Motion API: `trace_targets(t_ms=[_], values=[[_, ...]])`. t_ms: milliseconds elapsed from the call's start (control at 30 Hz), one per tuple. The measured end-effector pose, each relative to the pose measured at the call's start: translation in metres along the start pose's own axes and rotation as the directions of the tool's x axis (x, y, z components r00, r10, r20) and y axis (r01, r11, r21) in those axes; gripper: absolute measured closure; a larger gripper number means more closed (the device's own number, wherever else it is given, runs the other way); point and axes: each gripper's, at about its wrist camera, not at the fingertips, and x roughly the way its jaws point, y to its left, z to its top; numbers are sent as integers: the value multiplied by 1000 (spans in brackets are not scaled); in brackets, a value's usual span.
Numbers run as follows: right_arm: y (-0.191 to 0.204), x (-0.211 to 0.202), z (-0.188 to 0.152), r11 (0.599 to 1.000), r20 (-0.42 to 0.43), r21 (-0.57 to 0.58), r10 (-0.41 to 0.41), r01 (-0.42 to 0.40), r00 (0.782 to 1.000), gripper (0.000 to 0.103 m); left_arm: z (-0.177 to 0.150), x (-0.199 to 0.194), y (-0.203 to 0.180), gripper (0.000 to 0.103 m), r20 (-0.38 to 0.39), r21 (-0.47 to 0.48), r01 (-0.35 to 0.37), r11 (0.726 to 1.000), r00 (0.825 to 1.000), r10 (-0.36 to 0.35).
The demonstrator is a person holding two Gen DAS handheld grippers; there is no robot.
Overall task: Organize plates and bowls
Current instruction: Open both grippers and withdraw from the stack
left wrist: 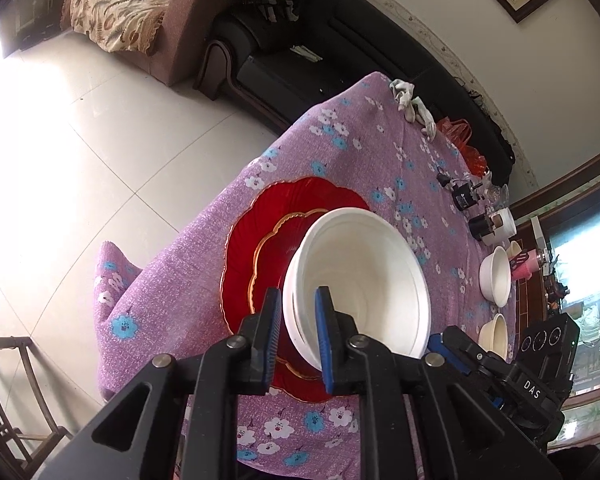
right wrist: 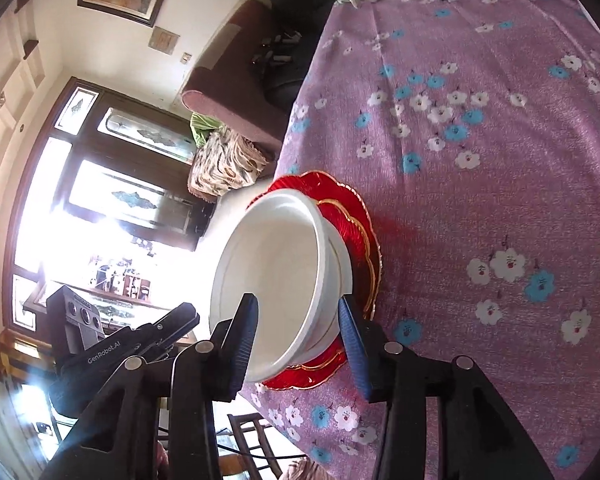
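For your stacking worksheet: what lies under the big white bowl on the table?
Under the white bowl sit two red plates, a smaller gold-rimmed one on a larger, on the purple cloth. A second white rim shows beneath the bowl. The plates' centres are covered.
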Motion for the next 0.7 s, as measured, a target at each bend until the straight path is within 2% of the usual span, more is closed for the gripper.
trace_targets(t_ms=[133, 233, 300, 367, 433, 500, 700], values=[[-9, -21, 2, 1000, 51, 15, 6, -7, 999, 57, -3, -17, -18, 88, 59, 49, -14, 999, 998, 11], [-20, -41, 5, 1000, 99, 30, 0, -3, 995, 57, -14, -25, -51, 83, 93, 141, -9, 990, 996, -4], [-31, -56, 5, 999, 130, 48, 0, -6, 992, 57, -23, -25, -74, 67, 97, 203, -5, 979, 995, -15], [-41, -69, 5, 998, 152, 64, -1, -9, 988, 57, -39, -18, -107, 60, 93, 291, 1, 957, 995, -29], [-54, -87, 4, 997, 181, 80, -9, -6, 983, 57, -52, -9, -133, 58, 76, 345, 12, 938, 996, -41], [-63, -104, 2, 996, 213, 88, -21, 2, 977, 57, -68, 10, -163, 57, 23, 402, 50, 914, 998, -65], [-108, -175, -6, 989, 334, 145, -68, 20, 940, 54, -106, 67, -224, 57, -127, 466, 123, 876, 989, -71]])
